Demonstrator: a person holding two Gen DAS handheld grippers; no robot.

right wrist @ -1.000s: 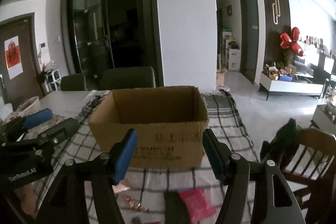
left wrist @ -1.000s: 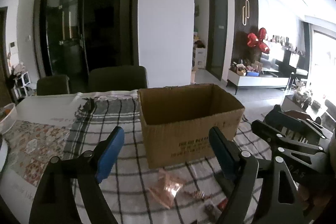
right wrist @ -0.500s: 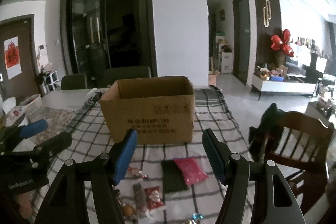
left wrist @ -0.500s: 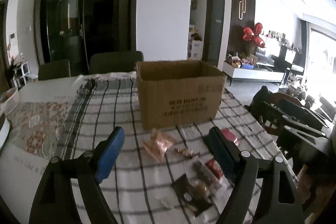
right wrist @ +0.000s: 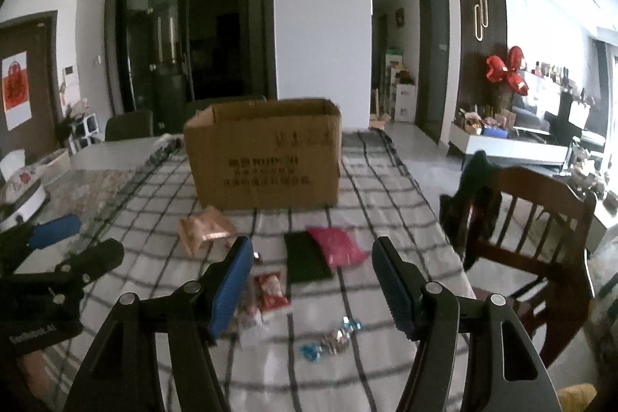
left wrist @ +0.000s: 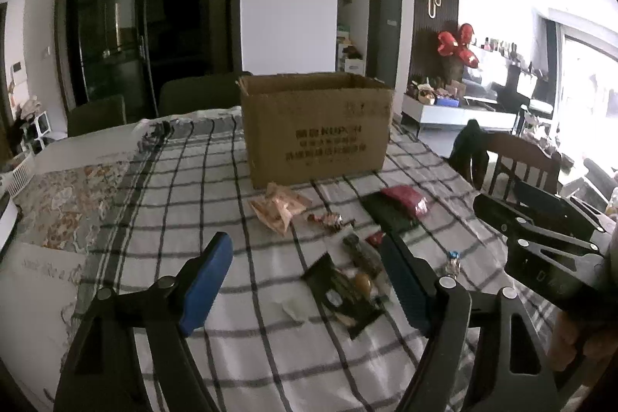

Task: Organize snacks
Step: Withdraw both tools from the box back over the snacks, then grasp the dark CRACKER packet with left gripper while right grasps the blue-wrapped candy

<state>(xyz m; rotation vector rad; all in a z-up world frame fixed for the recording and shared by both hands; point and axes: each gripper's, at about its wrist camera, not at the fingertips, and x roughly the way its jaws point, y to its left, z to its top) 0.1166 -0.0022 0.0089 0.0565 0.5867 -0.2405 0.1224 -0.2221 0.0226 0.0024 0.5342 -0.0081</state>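
An open cardboard box [left wrist: 314, 126] [right wrist: 266, 157] stands on the checked tablecloth. In front of it lie snacks: an orange packet [left wrist: 279, 208] [right wrist: 202, 228], a pink packet [right wrist: 337, 245] [left wrist: 405, 197], a dark green packet [right wrist: 307, 256], a red-and-white packet [right wrist: 270, 290], a black packet [left wrist: 342, 290] and blue-wrapped candies [right wrist: 328, 338]. My left gripper [left wrist: 305, 280] is open and empty above the black packet. My right gripper [right wrist: 311, 280] is open and empty above the snacks.
A wooden chair [right wrist: 529, 219] with a dark garment stands at the table's right side. Dark chairs [left wrist: 193, 95] stand behind the table. A patterned mat [left wrist: 73, 195] and a white basket [left wrist: 17, 172] lie at the left.
Both grippers have pulled back from the box and tilted down. The box looks smaller, and the snacks in front of it have come into full view.
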